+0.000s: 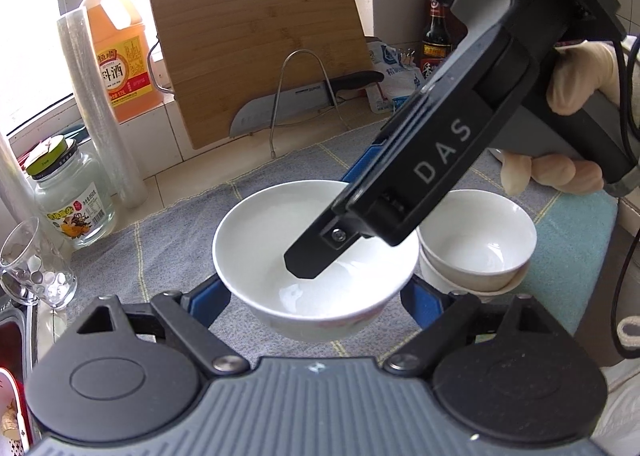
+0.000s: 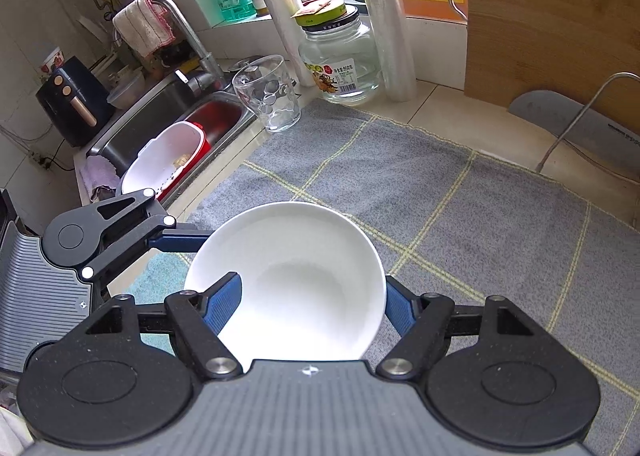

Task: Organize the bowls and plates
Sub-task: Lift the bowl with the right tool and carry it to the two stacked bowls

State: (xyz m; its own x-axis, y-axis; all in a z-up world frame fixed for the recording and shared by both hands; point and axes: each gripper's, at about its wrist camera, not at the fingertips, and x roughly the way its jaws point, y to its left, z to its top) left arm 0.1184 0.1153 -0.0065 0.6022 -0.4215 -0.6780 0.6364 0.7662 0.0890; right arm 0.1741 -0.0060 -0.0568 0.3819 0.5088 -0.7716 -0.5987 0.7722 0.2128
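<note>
A white bowl [image 1: 304,268] is held above the grey checked cloth [image 1: 172,252], near the camera. My left gripper [image 1: 316,304] is open, its blue fingers on either side of the bowl's base. My right gripper [image 1: 320,256] reaches down from the upper right, one finger inside the bowl and one outside, shut on its far rim. In the right wrist view the same bowl [image 2: 296,280] sits between the right gripper's fingers [image 2: 312,308], with the left gripper [image 2: 120,232] at the left. Two stacked white bowls [image 1: 476,244] stand on the cloth to the right.
A wooden cutting board [image 1: 256,48] and a knife in a wire rack [image 1: 304,104] stand behind. A cooking-wine bottle [image 1: 120,52], a cling-film roll [image 1: 100,112], a glass jar [image 1: 72,196] and a drinking glass [image 1: 36,264] are at left. The sink [image 2: 160,124] holds a white colander.
</note>
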